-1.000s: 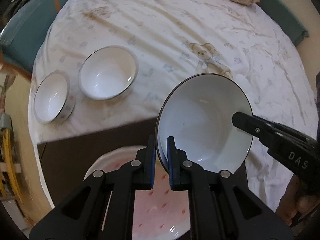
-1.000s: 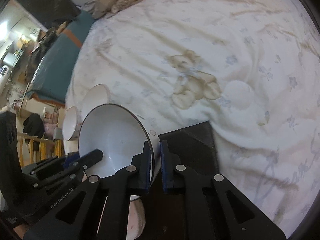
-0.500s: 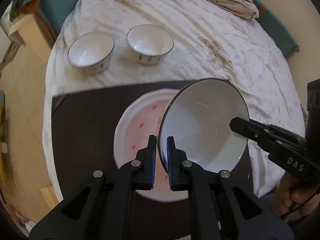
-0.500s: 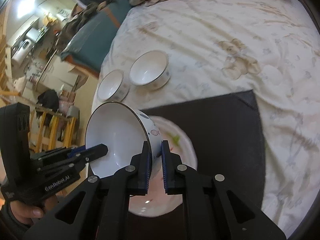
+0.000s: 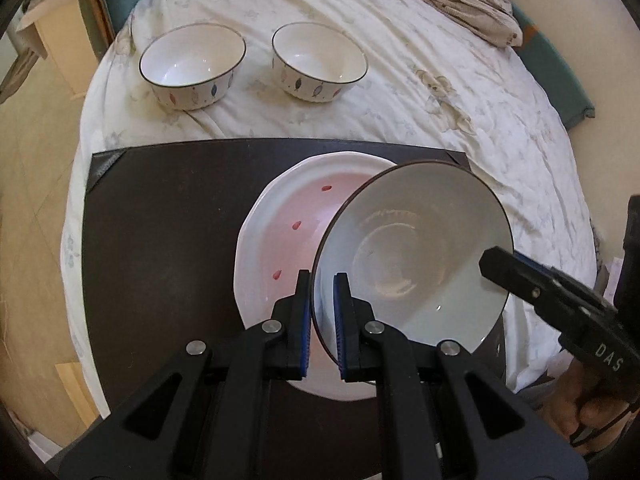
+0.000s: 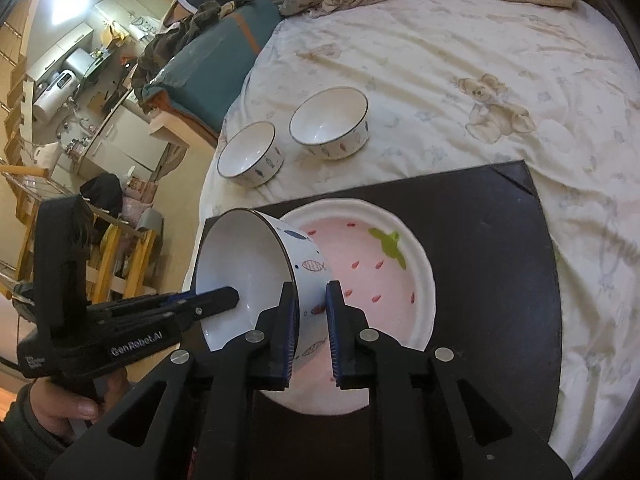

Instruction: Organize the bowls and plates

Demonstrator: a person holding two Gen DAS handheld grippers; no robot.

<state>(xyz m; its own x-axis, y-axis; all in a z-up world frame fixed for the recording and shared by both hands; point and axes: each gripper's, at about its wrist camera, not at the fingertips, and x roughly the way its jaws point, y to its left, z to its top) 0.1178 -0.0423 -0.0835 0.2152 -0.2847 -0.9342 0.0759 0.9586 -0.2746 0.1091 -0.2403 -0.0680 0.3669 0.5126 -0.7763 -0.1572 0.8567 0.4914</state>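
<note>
Large white dark-rimmed ceramic bowl [image 5: 412, 264] hovering tilted over pink strawberry plate [image 6: 384, 264] on black mat [image 5: 160, 240] — left gripper [image 5: 322, 312] jaws clamping rim, right gripper [image 6: 310, 324] jaws opening, wall between them. 2 small bowls [image 5: 192, 66] waiting nr bed's far-left edge — not yet organised.

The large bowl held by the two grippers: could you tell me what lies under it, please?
Under the large bowl lies the pink strawberry plate on a dark mat. The bowl hides part of the plate.

A bed [image 6: 460, 60] with pale teddy-print sheet fills the room; beyond its left edge, beige floor [image 6: 176, 160] and a cluttered, brightly lit kitchen counter [image 6: 80, 80].
</note>
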